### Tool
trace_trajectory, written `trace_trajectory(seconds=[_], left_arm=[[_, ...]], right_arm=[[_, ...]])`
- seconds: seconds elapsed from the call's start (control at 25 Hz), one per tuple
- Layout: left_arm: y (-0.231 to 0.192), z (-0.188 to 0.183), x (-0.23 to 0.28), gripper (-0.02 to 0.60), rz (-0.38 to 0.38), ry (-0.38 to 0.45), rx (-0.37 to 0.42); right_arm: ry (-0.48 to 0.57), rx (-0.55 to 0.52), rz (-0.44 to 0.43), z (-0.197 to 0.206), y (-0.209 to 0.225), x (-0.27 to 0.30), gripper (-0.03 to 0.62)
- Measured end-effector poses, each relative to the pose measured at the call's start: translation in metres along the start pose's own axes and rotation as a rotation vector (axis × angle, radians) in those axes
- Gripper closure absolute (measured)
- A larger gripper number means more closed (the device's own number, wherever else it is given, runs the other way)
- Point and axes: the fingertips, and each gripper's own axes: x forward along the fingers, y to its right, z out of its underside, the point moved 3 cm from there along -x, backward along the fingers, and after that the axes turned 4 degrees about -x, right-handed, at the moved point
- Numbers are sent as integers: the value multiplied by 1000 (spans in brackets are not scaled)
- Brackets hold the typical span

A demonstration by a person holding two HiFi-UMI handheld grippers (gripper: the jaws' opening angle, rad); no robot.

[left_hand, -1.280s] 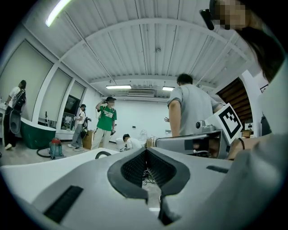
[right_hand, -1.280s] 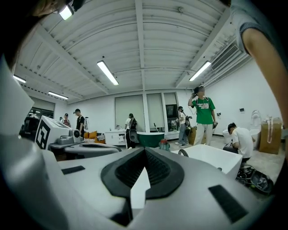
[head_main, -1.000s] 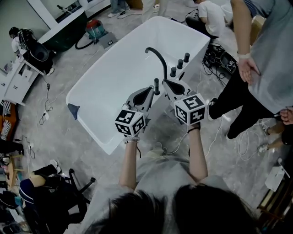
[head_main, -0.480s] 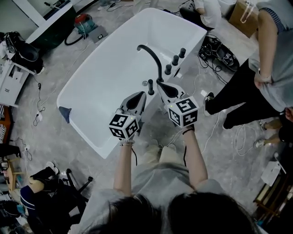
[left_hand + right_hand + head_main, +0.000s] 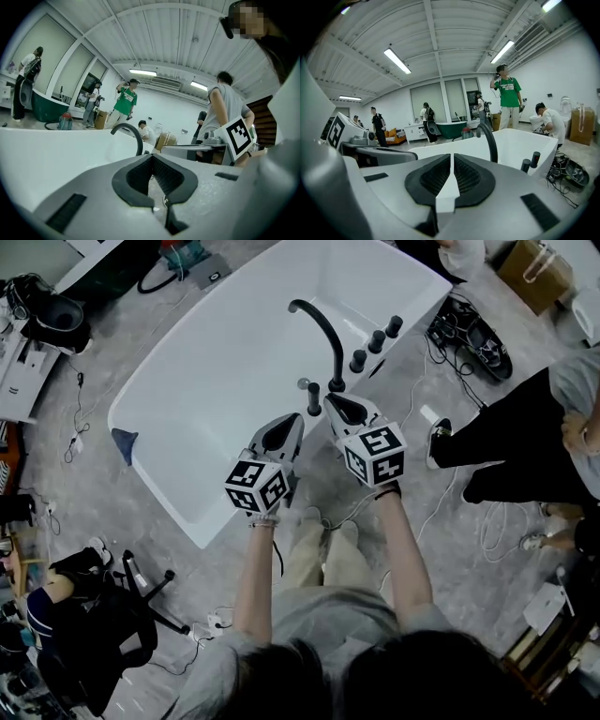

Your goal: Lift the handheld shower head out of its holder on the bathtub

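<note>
On grey floor (image 5: 112, 521), white bathtub (image 5: 216, 381)

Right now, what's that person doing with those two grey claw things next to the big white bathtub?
A person holds a grey two-jaw gripper in each hand by the rim of the big white bathtub. The left gripper and the right gripper both have their jaws shut on nothing. They point toward the short black handheld shower head, which stands in its holder near the curved black spout. Nothing has been grabbed yet.
</note>
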Motion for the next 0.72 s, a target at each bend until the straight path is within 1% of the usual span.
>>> trace_trajectory(seconds=[0.08,0.24,0.36,0.56,0.72], left_arm=[[-3,10,4,575,-9,-3,-3],[-22,21,6,575,-27,-3,-9],[-35,34,8,575,-35,-12,-13],[-49,50,25,575,-36,-31,-23],[-70,62,26,575,-46,-39,-36]], right_arm=[[-9,5,-7,13,3,5,593],[-27,2,-31,31,-2,27,577],[-33,7,-32,45,-3,40,569],[-50,14,-45,61,8,61,545],[-68,16,-60,75,3,82,518]])
